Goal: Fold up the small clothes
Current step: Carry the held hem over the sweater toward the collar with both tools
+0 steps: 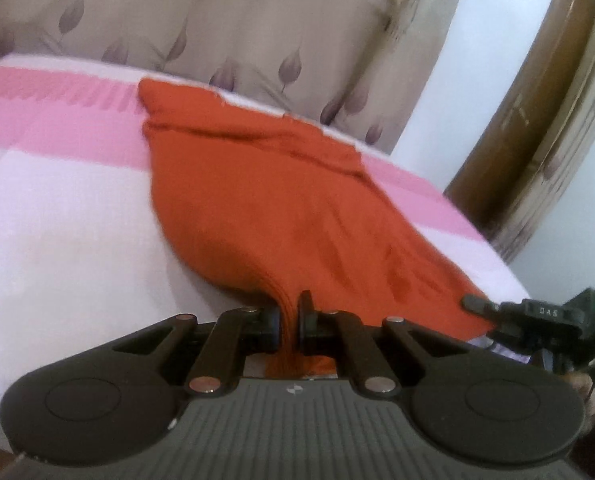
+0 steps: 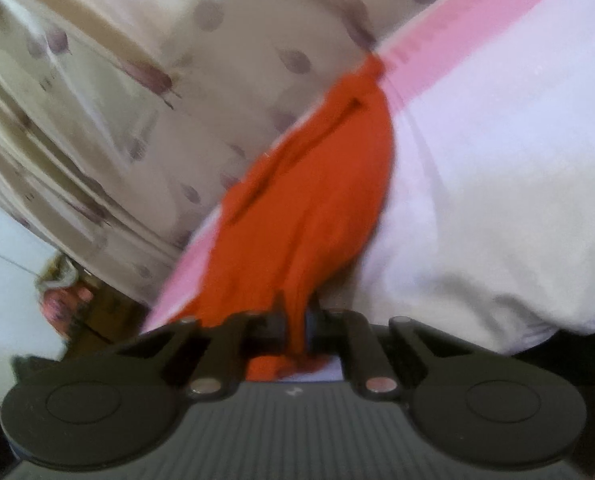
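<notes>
Left tongs [image 1: 288, 322] and right tongs [image 2: 295, 322] each clamp a near corner of the orange garment [image 1: 265, 208] on the bed [image 1: 65, 240]; folding apparently just beginning.

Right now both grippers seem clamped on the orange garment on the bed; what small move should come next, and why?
Probably lift both near corners together and carry them toward the far edge to fold it in half. The left gripper and right gripper are each shut on bunched fabric of the orange garment, and the rest lies fairly flat on the pink and white bedsheet.
</notes>
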### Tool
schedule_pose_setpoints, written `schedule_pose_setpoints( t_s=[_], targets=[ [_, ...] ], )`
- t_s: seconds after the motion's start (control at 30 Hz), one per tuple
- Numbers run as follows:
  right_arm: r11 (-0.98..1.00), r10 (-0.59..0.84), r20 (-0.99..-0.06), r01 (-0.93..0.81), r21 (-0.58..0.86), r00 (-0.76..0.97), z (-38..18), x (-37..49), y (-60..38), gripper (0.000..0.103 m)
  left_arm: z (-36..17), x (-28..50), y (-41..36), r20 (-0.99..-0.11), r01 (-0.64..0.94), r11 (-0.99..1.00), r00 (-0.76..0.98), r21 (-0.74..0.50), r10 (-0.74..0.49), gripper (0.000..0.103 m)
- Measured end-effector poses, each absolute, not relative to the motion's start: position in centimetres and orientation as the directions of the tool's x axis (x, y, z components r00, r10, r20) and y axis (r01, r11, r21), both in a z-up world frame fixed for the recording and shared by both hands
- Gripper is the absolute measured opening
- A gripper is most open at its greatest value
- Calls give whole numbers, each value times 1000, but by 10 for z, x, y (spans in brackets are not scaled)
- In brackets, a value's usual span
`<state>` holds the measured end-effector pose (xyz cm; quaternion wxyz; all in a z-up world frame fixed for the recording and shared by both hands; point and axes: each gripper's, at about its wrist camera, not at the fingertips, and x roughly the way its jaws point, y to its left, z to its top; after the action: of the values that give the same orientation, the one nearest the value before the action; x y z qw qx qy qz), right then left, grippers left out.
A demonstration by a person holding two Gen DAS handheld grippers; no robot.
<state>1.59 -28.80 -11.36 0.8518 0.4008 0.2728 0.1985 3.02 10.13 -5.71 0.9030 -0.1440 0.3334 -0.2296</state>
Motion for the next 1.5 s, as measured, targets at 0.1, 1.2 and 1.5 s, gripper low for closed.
schedule_pose_setpoints(
  t_s=[0.1,1.2,1.5],
  targets=[
    [570,565,-270,-132,811,780,-107,17,-289,8,-48,32,102,-515,314,849,687,-426,-512,8],
    [527,564,-114,-250,812,818,-29,129,-303,9,20,126,100,-396,243,848,801,-471,-449,8],
    [549,548,-119,-249,798,828,-21,169,-307,9,25,158,93,-383,229,856,819,-464,-427,8]
  ],
)
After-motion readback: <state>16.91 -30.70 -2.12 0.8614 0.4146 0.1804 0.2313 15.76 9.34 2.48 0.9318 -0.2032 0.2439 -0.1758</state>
